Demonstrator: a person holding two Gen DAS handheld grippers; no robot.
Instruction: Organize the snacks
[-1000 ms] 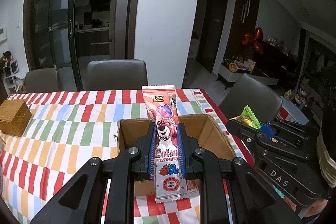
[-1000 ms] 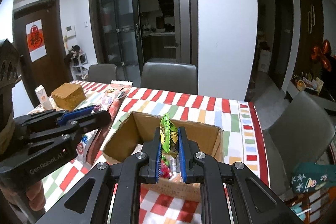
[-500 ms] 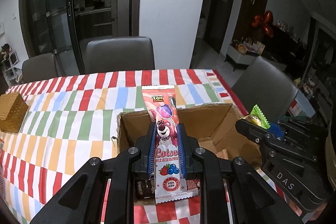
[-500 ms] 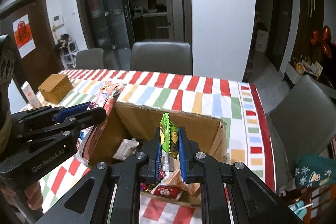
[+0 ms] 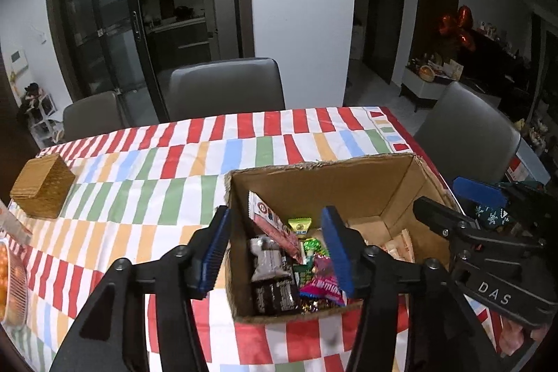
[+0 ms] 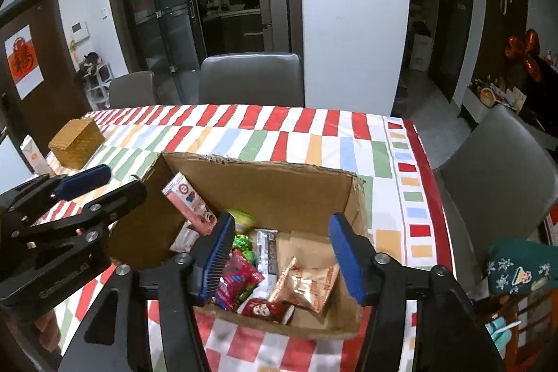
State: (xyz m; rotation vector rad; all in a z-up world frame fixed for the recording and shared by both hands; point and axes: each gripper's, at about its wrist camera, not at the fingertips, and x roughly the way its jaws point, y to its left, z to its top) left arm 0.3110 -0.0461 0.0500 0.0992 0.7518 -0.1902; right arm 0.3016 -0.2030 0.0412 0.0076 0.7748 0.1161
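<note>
Mostly done: both hand-held grippers, left point(image 5: 275, 250) and right point(image 6: 280, 255), hung released and empty over the open brown cardboard box point(image 6: 279, 183) near the right edge of the striped-cloth surface point(image 5: 146, 197). Assorted wrapped snacks point(image 6: 275, 274) lay inside the box. Orange items point(image 5: 10, 285) at the surface's left edge possibly remained; hard to tell.

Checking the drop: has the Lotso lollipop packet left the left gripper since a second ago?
Yes. The Lotso lollipop packet now lies inside the cardboard box, leaning on its left wall.
</note>
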